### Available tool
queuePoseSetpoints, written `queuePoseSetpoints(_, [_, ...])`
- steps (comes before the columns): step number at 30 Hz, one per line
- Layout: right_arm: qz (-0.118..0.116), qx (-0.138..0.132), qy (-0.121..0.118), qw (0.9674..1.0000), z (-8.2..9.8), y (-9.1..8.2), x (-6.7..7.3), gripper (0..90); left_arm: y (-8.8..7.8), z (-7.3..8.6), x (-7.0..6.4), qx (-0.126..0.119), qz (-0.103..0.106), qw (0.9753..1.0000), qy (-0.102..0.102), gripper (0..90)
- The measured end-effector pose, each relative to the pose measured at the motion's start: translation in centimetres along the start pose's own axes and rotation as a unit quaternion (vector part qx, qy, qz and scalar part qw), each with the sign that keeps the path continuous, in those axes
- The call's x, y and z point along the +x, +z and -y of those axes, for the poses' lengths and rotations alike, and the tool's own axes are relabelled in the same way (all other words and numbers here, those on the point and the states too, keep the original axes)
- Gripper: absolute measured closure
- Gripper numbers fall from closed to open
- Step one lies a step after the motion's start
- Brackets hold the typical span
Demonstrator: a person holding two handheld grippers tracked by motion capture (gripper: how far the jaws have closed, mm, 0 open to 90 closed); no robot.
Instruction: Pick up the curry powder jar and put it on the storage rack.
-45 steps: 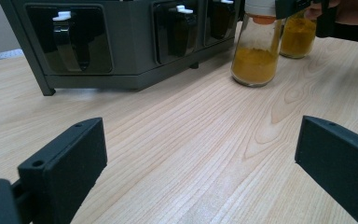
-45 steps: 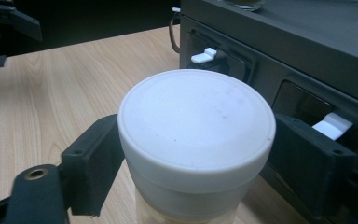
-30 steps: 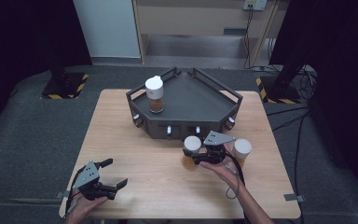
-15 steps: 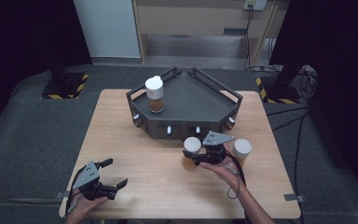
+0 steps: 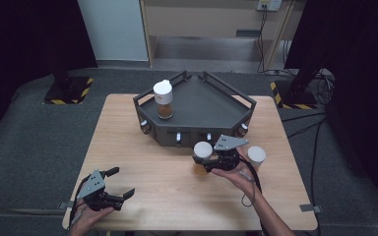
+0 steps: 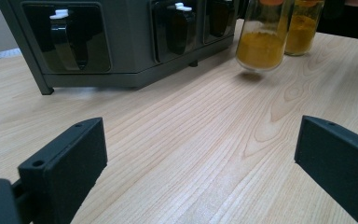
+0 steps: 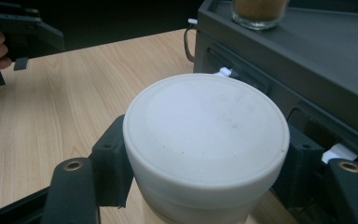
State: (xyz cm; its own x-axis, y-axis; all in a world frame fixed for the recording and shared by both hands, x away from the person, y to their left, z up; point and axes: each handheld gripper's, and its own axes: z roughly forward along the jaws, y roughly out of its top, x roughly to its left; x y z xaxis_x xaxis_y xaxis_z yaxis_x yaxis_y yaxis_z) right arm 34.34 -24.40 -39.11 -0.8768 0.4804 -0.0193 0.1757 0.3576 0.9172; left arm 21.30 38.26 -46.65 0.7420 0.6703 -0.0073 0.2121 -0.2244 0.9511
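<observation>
Gripping the white-capped spice jar (image 5: 202, 156) below its cap, your right gripper (image 5: 207, 162) has it clear of the table (image 5: 142, 147), just before the dark rack (image 5: 202, 105). Your left gripper (image 5: 119, 183) rests wide apart, nothing between its jaws.

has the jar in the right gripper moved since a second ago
Yes. The jar held by the right gripper has lifted slightly: the left gripper view shows a gap beneath it, while the other jar stands on the table.

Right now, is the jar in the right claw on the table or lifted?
Lifted: the spice jar hangs above its shadow on the table.
</observation>
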Motion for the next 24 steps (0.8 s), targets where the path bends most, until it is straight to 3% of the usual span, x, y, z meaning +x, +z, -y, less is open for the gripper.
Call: queuePoseSetpoints(24, [0.006, -0.007, -0.024, 0.9997, -5.6, -1.5, -1.0, 33.6, 0.0, 0.0, 0.1, 0.0, 0.001, 1.0, -0.002, 1.1])
